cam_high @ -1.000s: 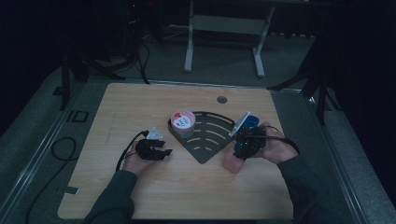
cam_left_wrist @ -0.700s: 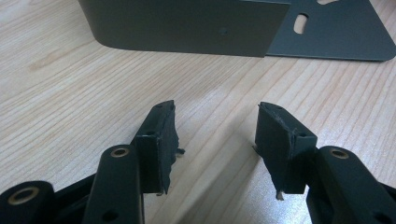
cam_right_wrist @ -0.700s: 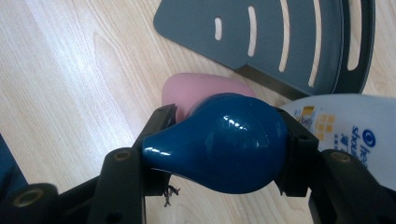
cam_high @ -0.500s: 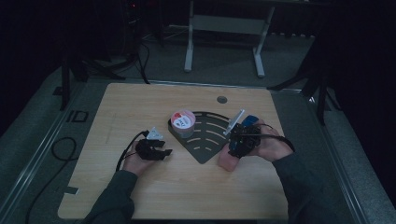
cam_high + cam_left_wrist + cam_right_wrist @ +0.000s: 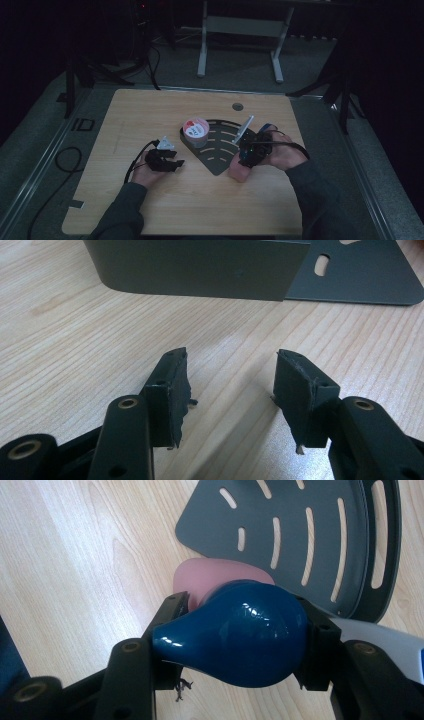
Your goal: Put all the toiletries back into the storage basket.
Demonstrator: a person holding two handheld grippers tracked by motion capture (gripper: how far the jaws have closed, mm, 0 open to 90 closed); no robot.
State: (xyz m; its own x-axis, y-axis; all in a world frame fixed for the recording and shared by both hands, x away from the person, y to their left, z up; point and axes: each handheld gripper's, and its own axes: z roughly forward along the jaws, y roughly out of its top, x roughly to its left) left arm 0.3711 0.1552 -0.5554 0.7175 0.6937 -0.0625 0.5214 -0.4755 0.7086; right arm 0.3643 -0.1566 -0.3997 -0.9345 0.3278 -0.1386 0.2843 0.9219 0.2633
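My right gripper (image 5: 235, 600) is shut on a glossy blue bulb-shaped thing (image 5: 240, 635), its pads pressing both sides. A white part (image 5: 385, 647) of it runs off to the right, and in the high view this white part (image 5: 245, 129) sticks up over the tray from the right gripper (image 5: 248, 155). A dark slotted fan-shaped tray (image 5: 220, 150) lies mid-table, its tip (image 5: 300, 510) just beyond the jaws. A pink rounded thing (image 5: 215, 575) lies by that tip, under the blue one. My left gripper (image 5: 230, 360) is open and holds nothing, low over the wood left of the tray (image 5: 200, 265).
A round container with a pink-and-white top (image 5: 196, 129) stands at the tray's left corner. A small dark round inlay (image 5: 238, 106) sits near the table's far edge. Cables trail from the left gripper (image 5: 170, 162) off the table's left side.
The right gripper has moved left with the blue thing, to the tray's right edge, and the white part now tilts up over the tray. The left gripper has stayed put.
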